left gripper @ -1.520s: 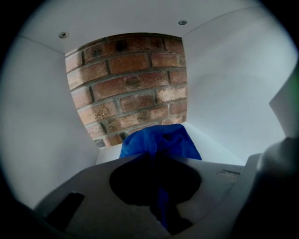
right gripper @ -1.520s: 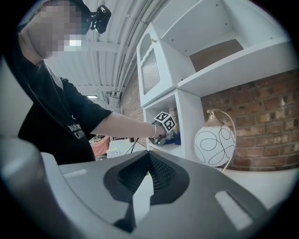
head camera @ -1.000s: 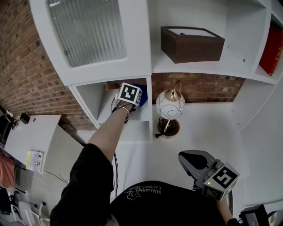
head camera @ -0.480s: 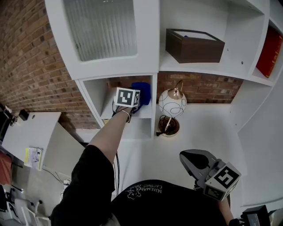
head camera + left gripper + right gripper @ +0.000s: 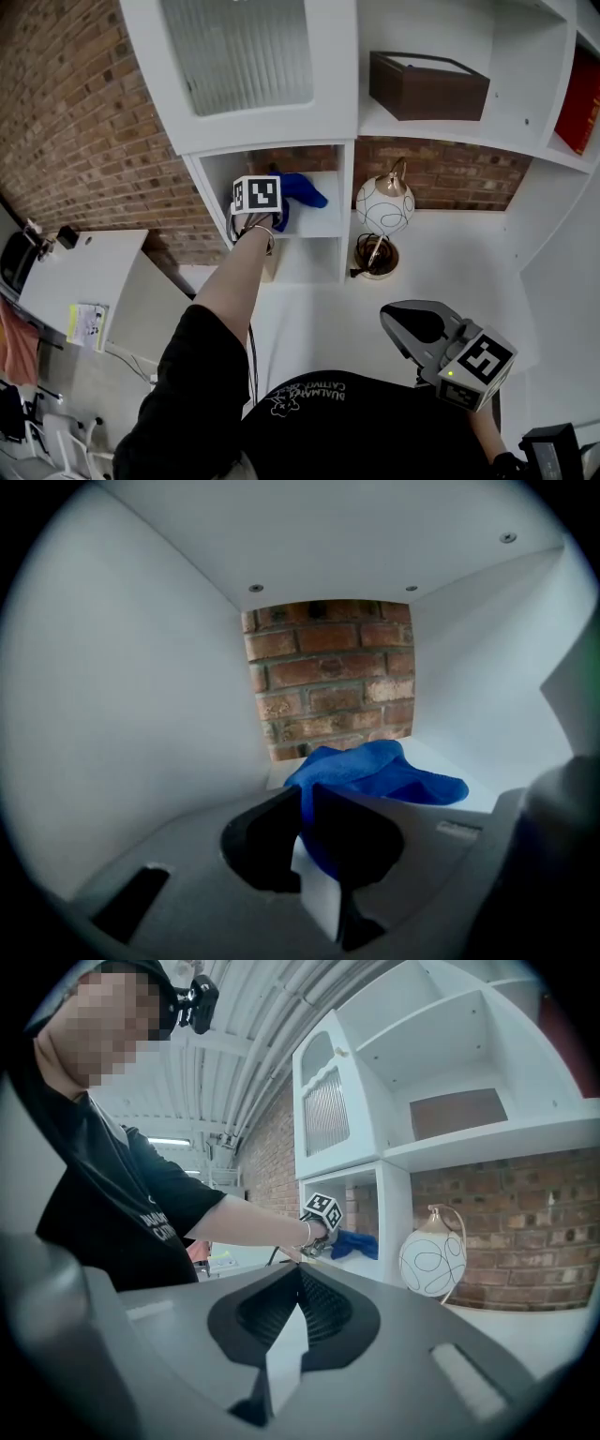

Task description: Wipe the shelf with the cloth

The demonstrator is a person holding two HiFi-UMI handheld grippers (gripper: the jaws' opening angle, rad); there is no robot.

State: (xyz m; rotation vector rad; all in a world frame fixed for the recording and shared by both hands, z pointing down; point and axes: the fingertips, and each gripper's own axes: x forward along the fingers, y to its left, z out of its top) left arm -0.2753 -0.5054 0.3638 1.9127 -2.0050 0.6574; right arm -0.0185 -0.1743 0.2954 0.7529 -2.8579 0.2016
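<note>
- L hand-held gripper (image 5: 307, 803) clamped on blue cloth (image 5: 380, 772), reaching into lower shelf (image 5: 321, 223) cubby; cloth lies on shelf board, nr brick wall (image 5: 328, 672).
- R hand-held gripper (image 5: 300, 1288) jaws together, nothing between, held low, well apart from shelf.

The white shelf unit (image 5: 330, 112) bears a blue cloth (image 5: 300, 189) in its cubby and a brown box (image 5: 428, 86) higher up.

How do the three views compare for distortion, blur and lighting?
Head view: sharp, evenly lit, shelf edges bowed. Left gripper view: dark round vignette, dim cubby, cloth slightly soft. Right gripper view: fisheye curve, dark corners, lamp crisp.
</note>
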